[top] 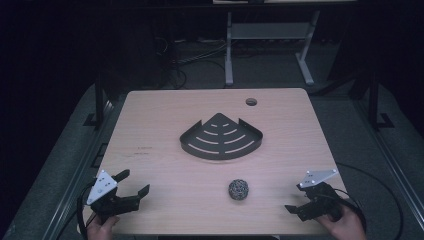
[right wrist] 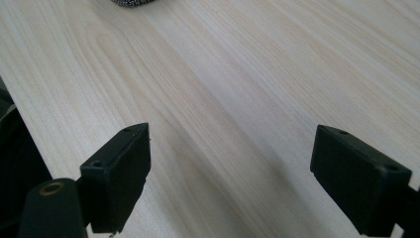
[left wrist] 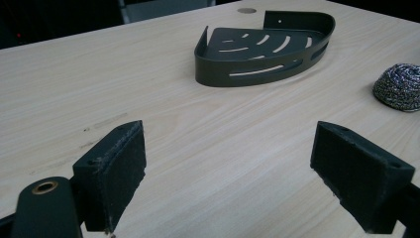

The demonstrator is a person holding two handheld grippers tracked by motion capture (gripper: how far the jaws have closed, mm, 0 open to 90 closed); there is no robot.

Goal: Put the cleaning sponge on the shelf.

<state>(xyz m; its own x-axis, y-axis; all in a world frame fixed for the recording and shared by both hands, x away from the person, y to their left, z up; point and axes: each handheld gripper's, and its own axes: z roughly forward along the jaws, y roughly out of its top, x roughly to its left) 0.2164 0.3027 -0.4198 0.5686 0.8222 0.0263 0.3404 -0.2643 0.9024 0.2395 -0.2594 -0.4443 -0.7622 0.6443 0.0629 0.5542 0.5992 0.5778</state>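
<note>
Nothing is grasped: both grippers, left (top: 134, 184) and right (top: 295, 200), rest low in frame, fingers apart, likely before reaching the steel scourer (top: 239, 189) below the black corner rack (top: 220, 136) on the tabletop (top: 150, 125)

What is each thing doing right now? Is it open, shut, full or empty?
Left tool: open, holding nothing.
Right tool: open, holding nothing.
Basket: empty, flat on the table.
Scrubber: loose on the table, outside the basket, touched by neither tool.
</note>
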